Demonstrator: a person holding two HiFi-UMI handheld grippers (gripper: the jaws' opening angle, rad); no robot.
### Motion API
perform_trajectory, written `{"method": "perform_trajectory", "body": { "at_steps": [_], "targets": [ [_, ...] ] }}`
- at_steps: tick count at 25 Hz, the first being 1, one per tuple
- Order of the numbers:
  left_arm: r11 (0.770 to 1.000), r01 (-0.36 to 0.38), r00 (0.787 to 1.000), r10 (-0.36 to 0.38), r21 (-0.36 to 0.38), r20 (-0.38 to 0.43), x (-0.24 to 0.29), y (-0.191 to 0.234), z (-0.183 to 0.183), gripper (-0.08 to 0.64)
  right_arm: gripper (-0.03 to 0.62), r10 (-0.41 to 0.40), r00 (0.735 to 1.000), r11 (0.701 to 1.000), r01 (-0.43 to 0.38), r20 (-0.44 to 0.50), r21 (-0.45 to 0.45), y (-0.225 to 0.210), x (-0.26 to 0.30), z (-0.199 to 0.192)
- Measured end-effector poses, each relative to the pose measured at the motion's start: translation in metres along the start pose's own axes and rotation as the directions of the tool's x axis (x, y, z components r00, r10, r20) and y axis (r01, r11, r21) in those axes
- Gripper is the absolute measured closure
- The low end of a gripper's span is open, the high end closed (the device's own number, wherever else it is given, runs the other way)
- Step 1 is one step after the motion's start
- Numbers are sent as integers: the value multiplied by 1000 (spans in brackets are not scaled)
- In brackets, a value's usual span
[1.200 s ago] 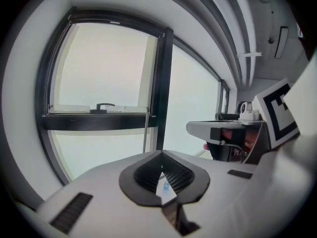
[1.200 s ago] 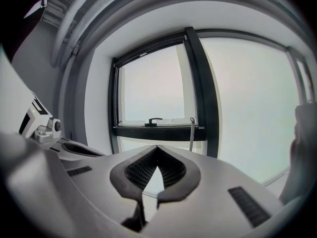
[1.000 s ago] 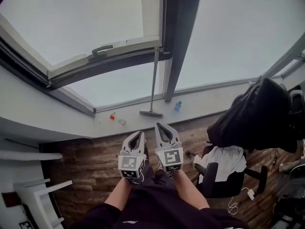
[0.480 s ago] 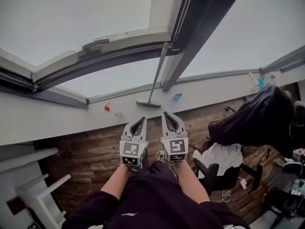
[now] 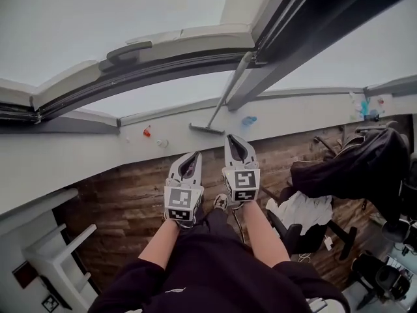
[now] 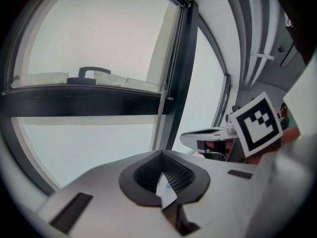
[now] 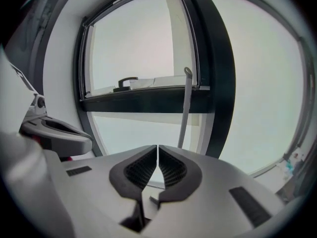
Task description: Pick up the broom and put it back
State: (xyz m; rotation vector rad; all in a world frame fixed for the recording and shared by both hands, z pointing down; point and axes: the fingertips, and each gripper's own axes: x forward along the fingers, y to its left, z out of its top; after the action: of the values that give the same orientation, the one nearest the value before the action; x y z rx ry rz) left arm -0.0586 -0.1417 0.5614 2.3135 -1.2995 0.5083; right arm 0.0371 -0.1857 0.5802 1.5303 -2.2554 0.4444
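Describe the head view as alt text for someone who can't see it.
The left gripper and right gripper, both shut and empty, point side by side at a broom standing on a white window ledge, its handle leaning on the frame. Below is wood floor, with a clothes-draped chair at right.

Flat grey-white daylight fills the tall pale window panes (image 5: 98,18), split by a thick dark metal upright (image 5: 293,38). A white hinged sash with a dark handle (image 5: 129,49) tilts open. Below runs a long white sill (image 5: 65,155), then the brown wood-plank floor (image 5: 124,207). At its right edge a black office chair (image 5: 306,230) carries a dark jacket (image 5: 352,171) and a white cloth (image 5: 301,210). A white shelf unit (image 5: 55,256) stands at the left corner.
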Motion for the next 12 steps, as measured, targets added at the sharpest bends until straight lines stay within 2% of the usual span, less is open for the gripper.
{"method": "perform_trajectory", "body": {
  "at_steps": [3,7,12],
  "targets": [
    [1000,-11,1000,11,-13,-9,-1,11,-2,559,563,-30,999,999,30,-23,-17,-8,28,-4],
    [999,-37,999,36,-14,-34,3,30,-11,559,494,-65,996,998,65,-57,-6,-30,71,-17],
    [999,-45,997,43,-23,-59,13,43,-20,559,440,-89,991,994,95,-99,51,-55,116,-30]
  ]
}}
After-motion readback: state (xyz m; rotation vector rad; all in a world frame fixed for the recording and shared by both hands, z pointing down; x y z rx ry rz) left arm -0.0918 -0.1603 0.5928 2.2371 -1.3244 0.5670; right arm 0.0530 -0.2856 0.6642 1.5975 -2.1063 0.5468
